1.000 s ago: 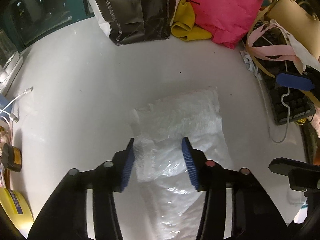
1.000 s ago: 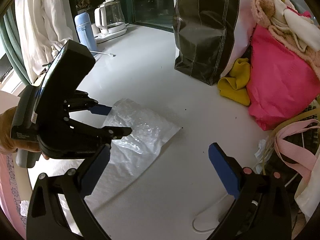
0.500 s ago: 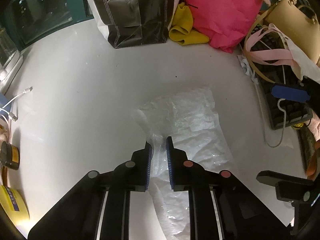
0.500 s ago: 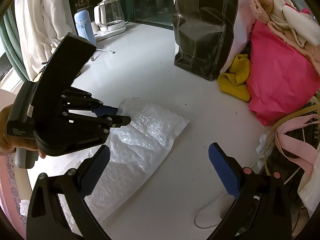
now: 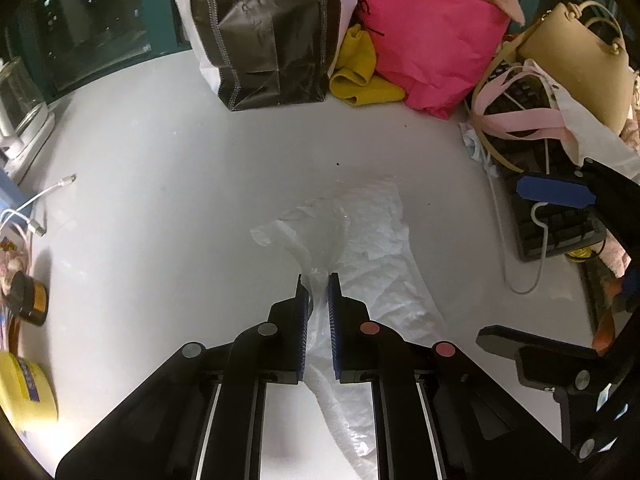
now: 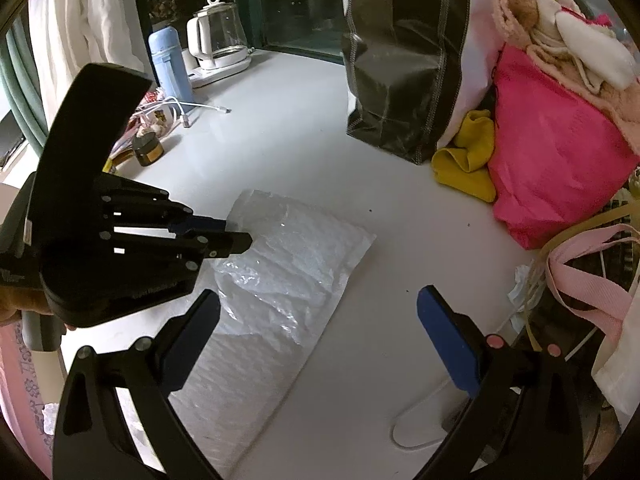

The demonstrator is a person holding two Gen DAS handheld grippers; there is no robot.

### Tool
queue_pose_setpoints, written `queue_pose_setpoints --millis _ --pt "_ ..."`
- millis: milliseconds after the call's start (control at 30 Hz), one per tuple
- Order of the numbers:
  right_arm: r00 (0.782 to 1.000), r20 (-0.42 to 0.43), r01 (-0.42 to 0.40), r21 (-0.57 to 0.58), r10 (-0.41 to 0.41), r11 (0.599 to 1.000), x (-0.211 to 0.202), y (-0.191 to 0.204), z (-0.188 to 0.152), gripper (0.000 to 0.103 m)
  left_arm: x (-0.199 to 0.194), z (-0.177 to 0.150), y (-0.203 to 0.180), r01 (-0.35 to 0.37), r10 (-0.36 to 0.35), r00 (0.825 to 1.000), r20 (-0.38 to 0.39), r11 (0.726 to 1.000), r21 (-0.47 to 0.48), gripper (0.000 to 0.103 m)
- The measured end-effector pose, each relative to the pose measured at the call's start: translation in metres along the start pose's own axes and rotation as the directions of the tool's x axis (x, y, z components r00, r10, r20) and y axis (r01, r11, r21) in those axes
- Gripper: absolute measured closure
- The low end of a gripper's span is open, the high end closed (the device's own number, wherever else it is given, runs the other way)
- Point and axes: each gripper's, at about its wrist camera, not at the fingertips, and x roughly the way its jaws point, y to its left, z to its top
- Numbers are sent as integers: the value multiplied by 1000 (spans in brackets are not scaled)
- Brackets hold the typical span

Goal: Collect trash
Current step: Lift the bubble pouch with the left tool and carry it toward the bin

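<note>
Plastic wrap (image 5: 372, 248), clear and crinkled, is lying flat on the white tabletop (image 5: 160, 184) near its middle, one edge bunching upward. Left hand-held gripper (image 5: 318, 286) is pointing steeply down, its blue pads (image 5: 305, 312) pinching that bunched fold; the jaws have just been closing, with the film between them. In the right wrist view the same left hand-held gripper (image 6: 236, 234) is reaching in from the left, its tips meeting at the wrap's (image 6: 296, 264) near corner. Right hand-held gripper (image 6: 320, 340) is hovering above the tabletop beside the wrap, jaws standing wide apart, nothing between its pads (image 6: 448, 340).

Black bag (image 5: 264, 32) is standing upright at the far edge. Yellow cloth (image 5: 360, 80) is lying just beside it, touching a pink bag (image 5: 432, 36). Tan handbag (image 5: 576, 68) and pink straps (image 5: 520, 120) are piling over a black keyboard (image 5: 560, 232) on the right. Kettle (image 6: 216, 36) and blue flask (image 6: 170, 64) are standing at the far left corner. White cables (image 5: 36, 208) and a small dark jar (image 5: 30, 296) are sitting along the left edge.
</note>
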Motion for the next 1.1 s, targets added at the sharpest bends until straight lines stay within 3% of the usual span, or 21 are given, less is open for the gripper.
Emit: queue_pose_setpoints --millis 567,833,1100 --pt "991 72 -100 -143 111 985 -44 61 10 7 -89 -44 15 -83 96 993 71 984 -160 96" --pt "979 93 -155 -245 183 957 -67 106 16 7 -144 -79 27 -144 177 978 112 956 -255 96" --pt "959 101 -216 -350 266 912 -91 159 11 7 -198 -134 39 -205 266 956 127 909 -363 97"
